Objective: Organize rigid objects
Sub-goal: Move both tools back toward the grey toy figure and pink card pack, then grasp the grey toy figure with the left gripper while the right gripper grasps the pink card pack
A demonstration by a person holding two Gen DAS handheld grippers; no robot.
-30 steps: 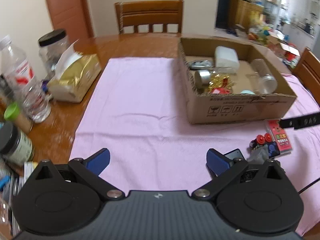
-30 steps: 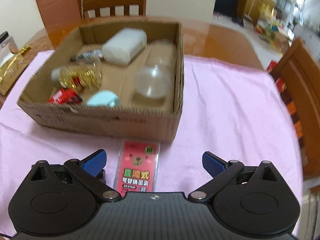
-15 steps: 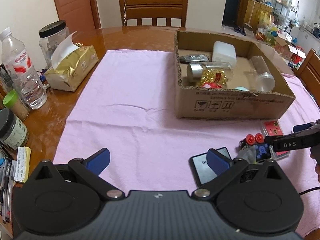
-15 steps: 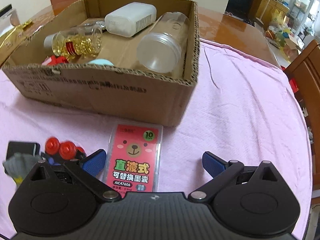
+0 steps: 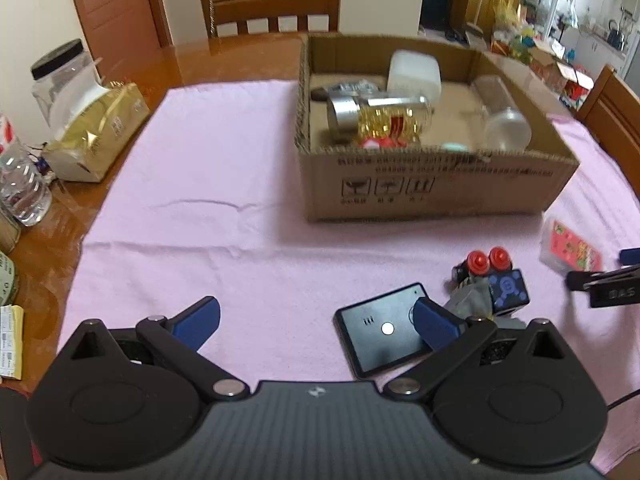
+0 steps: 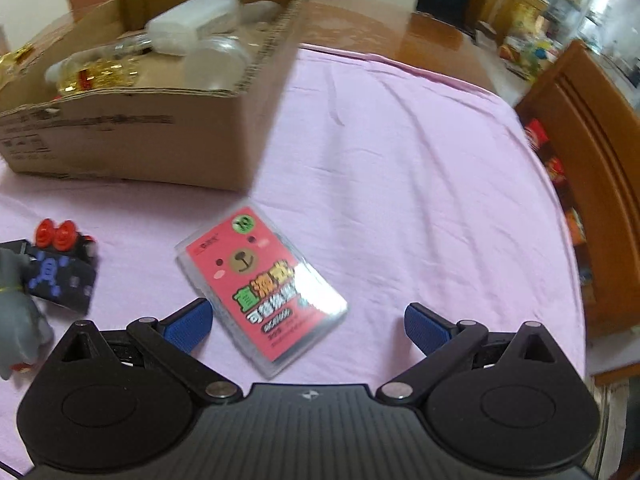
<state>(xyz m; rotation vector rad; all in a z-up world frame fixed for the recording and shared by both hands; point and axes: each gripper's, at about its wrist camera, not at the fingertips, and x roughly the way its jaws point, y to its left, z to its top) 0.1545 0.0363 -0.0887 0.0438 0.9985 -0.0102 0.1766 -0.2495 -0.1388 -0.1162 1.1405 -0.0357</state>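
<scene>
A cardboard box (image 5: 432, 192) on the pink cloth holds a white container (image 5: 414, 70), a clear jar (image 5: 502, 116), a gold-filled jar (image 5: 384, 118) and small items. In front of it lie a black flat device (image 5: 380, 330), a toy with red knobs (image 5: 490, 276) and a red card pack (image 5: 570, 246). My left gripper (image 5: 316, 320) is open, its right finger over the black device. My right gripper (image 6: 308, 322) is open just above the red card pack (image 6: 262, 286). The toy (image 6: 52, 264) lies to its left, the box (image 6: 132, 128) behind.
On the wooden table at left stand a gold tissue pack (image 5: 96, 132), a black-lidded jar (image 5: 60, 80), a water bottle (image 5: 20, 184) and small jars. Wooden chairs stand at the far side (image 5: 272, 0) and at right (image 6: 592, 152). A grey figure (image 6: 18, 312) lies beside the toy.
The left gripper has moved forward and right toward the black device. The right gripper has swung right and lower, so the red card pack now lies tilted between its fingers.
</scene>
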